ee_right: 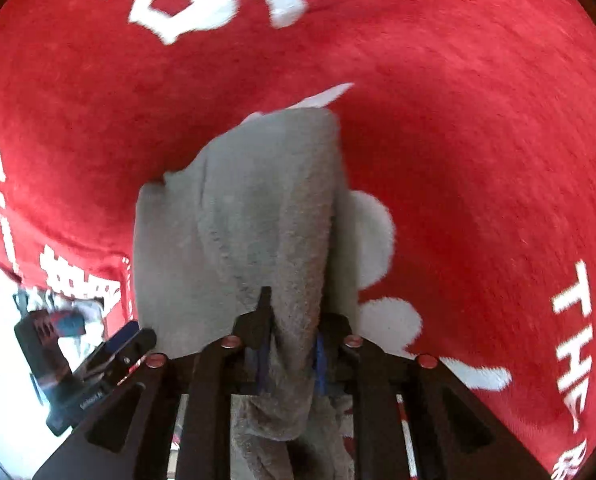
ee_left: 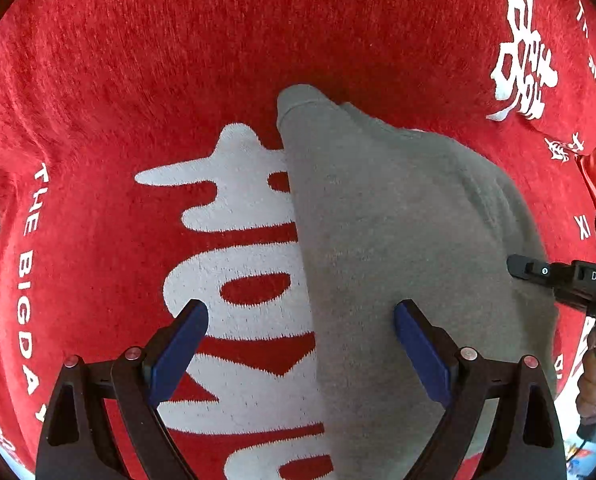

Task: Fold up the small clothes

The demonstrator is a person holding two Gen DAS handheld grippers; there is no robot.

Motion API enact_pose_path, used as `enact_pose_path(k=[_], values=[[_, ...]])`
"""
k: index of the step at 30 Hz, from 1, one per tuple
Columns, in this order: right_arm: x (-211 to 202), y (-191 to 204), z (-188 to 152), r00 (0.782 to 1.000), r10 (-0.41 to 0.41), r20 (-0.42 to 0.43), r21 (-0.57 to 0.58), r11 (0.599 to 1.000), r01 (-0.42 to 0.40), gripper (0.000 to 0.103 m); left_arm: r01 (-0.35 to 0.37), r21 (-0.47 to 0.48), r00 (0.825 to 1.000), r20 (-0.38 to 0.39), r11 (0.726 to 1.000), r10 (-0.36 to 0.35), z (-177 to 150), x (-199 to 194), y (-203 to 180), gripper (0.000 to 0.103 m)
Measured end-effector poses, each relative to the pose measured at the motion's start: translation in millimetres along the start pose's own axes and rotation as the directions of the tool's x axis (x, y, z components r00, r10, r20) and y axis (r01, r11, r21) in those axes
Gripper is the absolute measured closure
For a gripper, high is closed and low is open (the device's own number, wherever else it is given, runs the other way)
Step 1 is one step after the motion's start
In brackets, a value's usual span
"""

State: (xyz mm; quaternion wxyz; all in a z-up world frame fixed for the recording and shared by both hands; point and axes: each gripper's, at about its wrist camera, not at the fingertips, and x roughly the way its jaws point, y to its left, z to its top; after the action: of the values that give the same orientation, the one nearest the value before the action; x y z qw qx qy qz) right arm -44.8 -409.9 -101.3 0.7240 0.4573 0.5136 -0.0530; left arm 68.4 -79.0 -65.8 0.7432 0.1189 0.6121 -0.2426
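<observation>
Grey garment (ee_left: 398,248) on a red blanket (ee_left: 178,60) printed with white lettering. In the left wrist view the garment fills the centre and lower right of the frame, its long left edge running straight from a narrow end at upper centre to the bottom. The left gripper (ee_left: 300,344) hovers over that edge with jaws spread wide and nothing between them. In the right wrist view the right gripper (ee_right: 288,360) is clamped on a bunched fold of the garment at lower centre, the cloth draping away toward the upper centre. Judged from this, folding is under way but unfinished: the cloth is still humped and partly lifted. Bare blanket lies open across the upper frame of both views; the blanket's edge appears only at lower left of the right wrist view.
</observation>
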Motion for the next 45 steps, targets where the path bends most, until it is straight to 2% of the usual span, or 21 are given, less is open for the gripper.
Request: enact_pose_path(k=[4,8,11,13,15,17,18,20,21,22,24,26,28,35,45], values=[[-14,11,-4,0.999,-0.038,-0.024,0.003,0.999,0.038,0.072,-0.032,0.025,0.999,-0.007,0.999,0.032,-2,-10,-2,0.008],[-37,37,-26,0.998,-0.052,-0.024,-0.081,0.995,0.049,0.065,-0.035,0.043,0.999,-0.023,0.998,0.036,-9,-24,-2,0.008],[-54,45,-46,0.997,-0.071,-0.018,-0.153,0.986,0.067,0.065,-0.038,0.036,0.998,-0.047,0.999,0.04,-24,-22,-3,0.008],[-58,56,-60,0.997,-0.074,-0.013,-0.202,0.977,0.07,0.068,-0.04,0.021,0.998,-0.052,0.999,0.041,-36,-22,-3,0.008],[-61,61,-73,0.997,-0.072,-0.016,-0.248,0.967,0.065,0.084,-0.045,0.011,0.998,-0.053,0.999,0.045,-47,-19,-3,0.008],[-48,68,-85,0.995,-0.087,-0.047,-0.273,0.959,0.071,0.084,-0.039,0.002,0.998,-0.056,0.999,0.039,-52,-20,-4,0.008],[-38,67,-90,0.99,-0.124,-0.059,-0.282,0.954,0.103,0.084,-0.038,0.003,0.998,-0.055,0.999,0.038,-54,-19,-5,0.008],[-18,57,-98,0.977,-0.196,-0.08,-0.271,0.948,0.168,0.085,-0.038,0.014,0.998,-0.05,0.999,0.038,-59,-20,-6,0.008],[-9,47,-102,0.967,-0.236,-0.091,-0.252,0.945,0.207,0.09,-0.038,0.019,0.998,-0.051,0.999,0.039,-61,-20,-7,0.008],[-6,37,-104,0.964,-0.248,-0.094,-0.233,0.947,0.221,0.093,-0.039,0.02,0.998,-0.054,0.999,0.04,-63,-21,-7,0.008],[-12,28,-107,0.972,-0.227,-0.063,-0.192,0.958,0.211,0.097,-0.04,0.012,0.998,-0.053,0.999,0.04,-66,-27,-7,0.008],[-20,23,-110,0.971,-0.233,-0.057,-0.141,0.965,0.223,0.097,-0.045,0.009,0.998,-0.052,0.999,0.046,-71,-34,-6,0.008],[-26,21,-113,0.961,-0.272,-0.05,-0.107,0.958,0.265,0.093,-0.049,0.018,0.997,-0.051,0.999,0.05,-74,-40,-5,0.008],[-56,25,-124,0.973,-0.231,0.008,-0.024,0.973,0.231,0.091,-0.06,0.037,0.997,-0.046,0.998,0.062,-82,-58,-2,0.008],[-48,47,-143,0.984,-0.18,0.013,-0.023,0.983,0.18,0.091,-0.067,0.034,0.997,-0.043,0.997,0.069,-93,-71,6,0.008]])
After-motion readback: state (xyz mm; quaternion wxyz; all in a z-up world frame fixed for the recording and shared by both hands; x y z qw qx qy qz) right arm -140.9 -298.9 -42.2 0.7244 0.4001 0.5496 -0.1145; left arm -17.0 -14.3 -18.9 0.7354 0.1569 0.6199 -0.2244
